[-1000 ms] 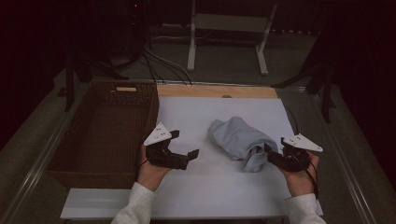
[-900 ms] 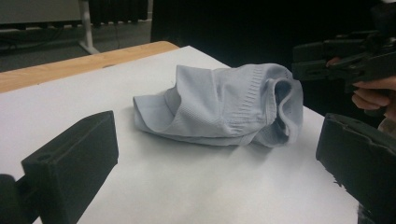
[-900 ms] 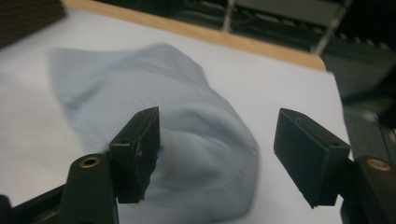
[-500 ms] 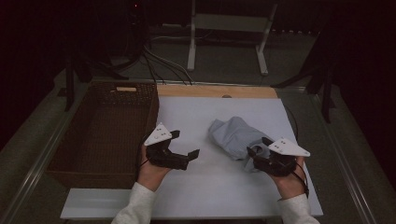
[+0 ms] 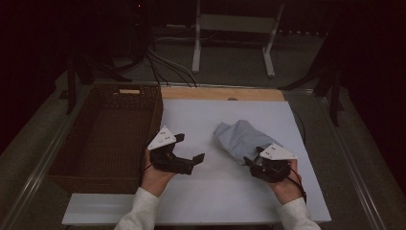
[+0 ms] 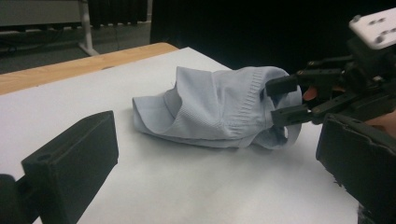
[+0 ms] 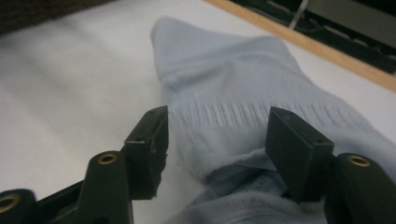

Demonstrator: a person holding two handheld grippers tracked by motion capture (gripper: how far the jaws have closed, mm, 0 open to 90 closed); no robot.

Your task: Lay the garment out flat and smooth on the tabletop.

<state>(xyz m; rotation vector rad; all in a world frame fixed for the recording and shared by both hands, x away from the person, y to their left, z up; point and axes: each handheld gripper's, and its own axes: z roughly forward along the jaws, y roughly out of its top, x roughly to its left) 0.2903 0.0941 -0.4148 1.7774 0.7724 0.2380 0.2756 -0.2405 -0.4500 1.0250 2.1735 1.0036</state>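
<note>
A crumpled light-blue knit garment (image 5: 239,135) with a ribbed edge lies on the white table top (image 5: 201,191), right of centre. My right gripper (image 5: 249,162) is at its near right end. In the right gripper view the right gripper (image 7: 219,135) straddles the ribbed fold (image 7: 233,116); its jaws have just been closing, and a gap still shows beside the left pad. The left gripper view shows the right gripper (image 6: 284,100) at the garment (image 6: 215,107). My left gripper (image 5: 189,147) rests open left of the garment, with nothing between its fingers (image 6: 70,163).
A deep brown wicker basket (image 5: 103,139) stands along the table's left side, beside my left hand. A wooden strip (image 5: 220,93) runs along the table's far edge. Beyond it, a white stand's legs (image 5: 268,52) and cables lie on the dark floor.
My right gripper has moved left and slightly down onto the near end of the garment, and its jaws have narrowed around the fold. The left gripper has stayed where it was.
</note>
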